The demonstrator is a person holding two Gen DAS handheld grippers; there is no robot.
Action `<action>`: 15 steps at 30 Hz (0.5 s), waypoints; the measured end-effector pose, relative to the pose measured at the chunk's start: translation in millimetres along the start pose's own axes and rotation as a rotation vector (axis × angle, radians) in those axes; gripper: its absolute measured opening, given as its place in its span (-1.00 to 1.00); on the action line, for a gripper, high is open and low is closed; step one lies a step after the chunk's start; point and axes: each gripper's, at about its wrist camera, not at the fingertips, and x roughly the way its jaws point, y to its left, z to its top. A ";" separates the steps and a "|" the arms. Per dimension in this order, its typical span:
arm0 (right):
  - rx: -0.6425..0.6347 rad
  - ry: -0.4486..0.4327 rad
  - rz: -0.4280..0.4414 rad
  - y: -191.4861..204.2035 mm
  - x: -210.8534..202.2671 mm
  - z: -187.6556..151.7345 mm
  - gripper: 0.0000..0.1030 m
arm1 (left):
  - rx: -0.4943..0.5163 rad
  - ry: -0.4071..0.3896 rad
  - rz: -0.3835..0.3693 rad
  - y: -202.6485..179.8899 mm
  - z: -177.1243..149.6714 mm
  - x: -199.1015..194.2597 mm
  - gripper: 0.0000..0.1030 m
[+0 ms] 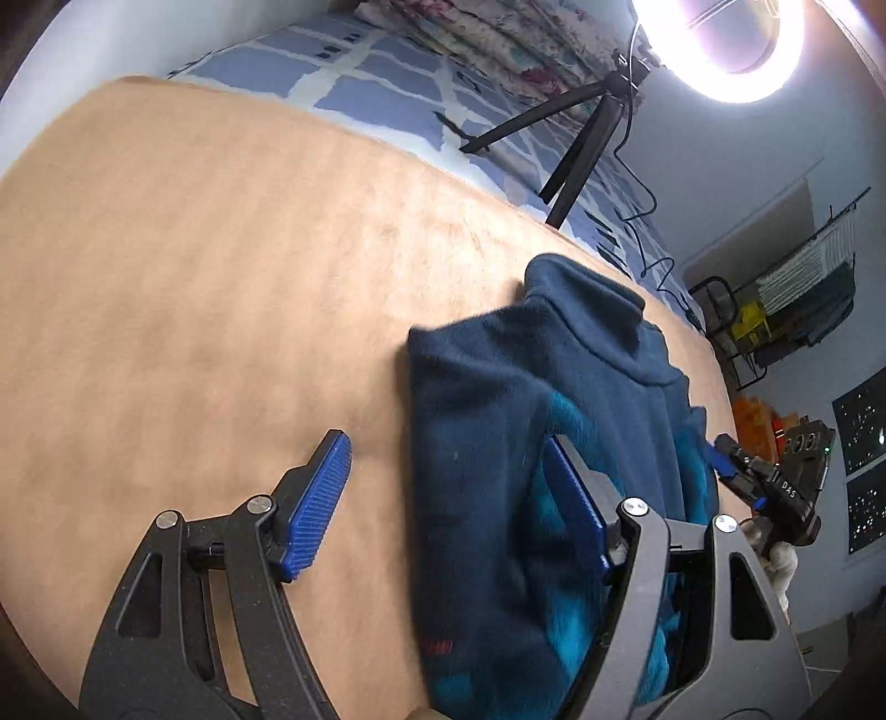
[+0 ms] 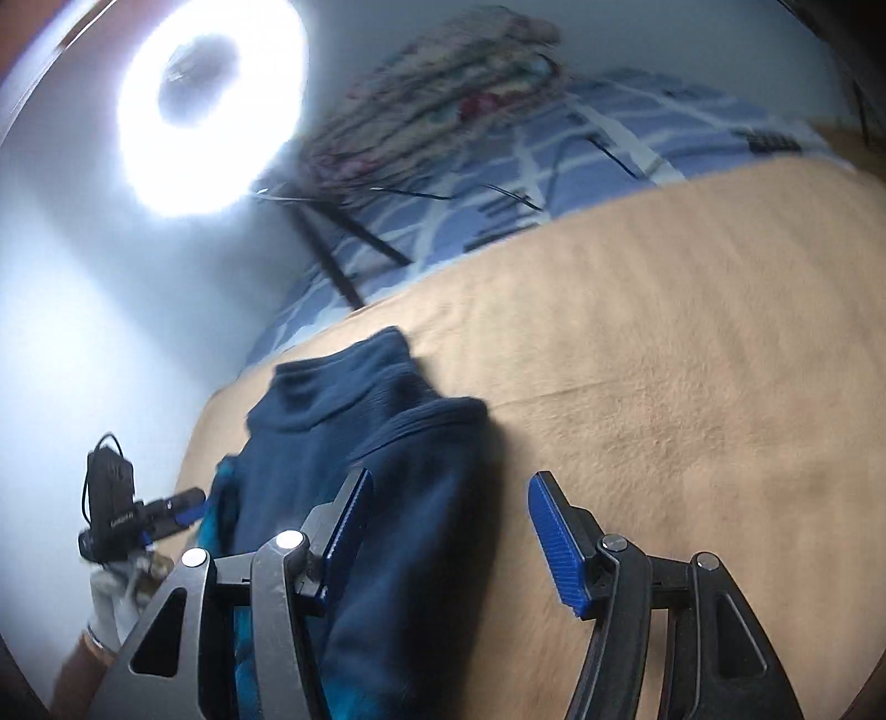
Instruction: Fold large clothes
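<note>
Both spread: left gripper (image 1: 448, 498) and right gripper (image 2: 448, 531), marked "DAS", flank fleece (image 1: 498, 443).

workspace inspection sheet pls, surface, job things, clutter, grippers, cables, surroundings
Surface: tan blanket spread over a bed, mostly flat.
Job's things: navy fleece pullover lying narrowed lengthwise, collar at the far end, teal lining showing along one side.
Clutter: nothing seen on the blanket apart from the pullover.
Grippers: left gripper and right gripper both hover over the near end of the pullover with jaws open, holding nothing.
Cables: black cable trailing from the light across the blue patterned bedsheet.
Surroundings: ring light on a black tripod, floral bedding at the head, storage rack by the wall.
</note>
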 end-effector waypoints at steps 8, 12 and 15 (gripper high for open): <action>-0.078 0.056 -0.032 21.8 35.8 9.4 -0.07 | 0.171 -0.009 0.103 -37.9 2.1 29.3 0.03; -0.169 0.089 -0.096 42.4 46.1 6.6 -0.77 | 0.227 -0.008 0.121 -55.6 -5.8 32.4 -0.73; -0.224 0.069 -0.139 57.9 38.9 5.8 -0.83 | 0.232 -0.039 0.106 -62.8 -8.4 19.3 -0.79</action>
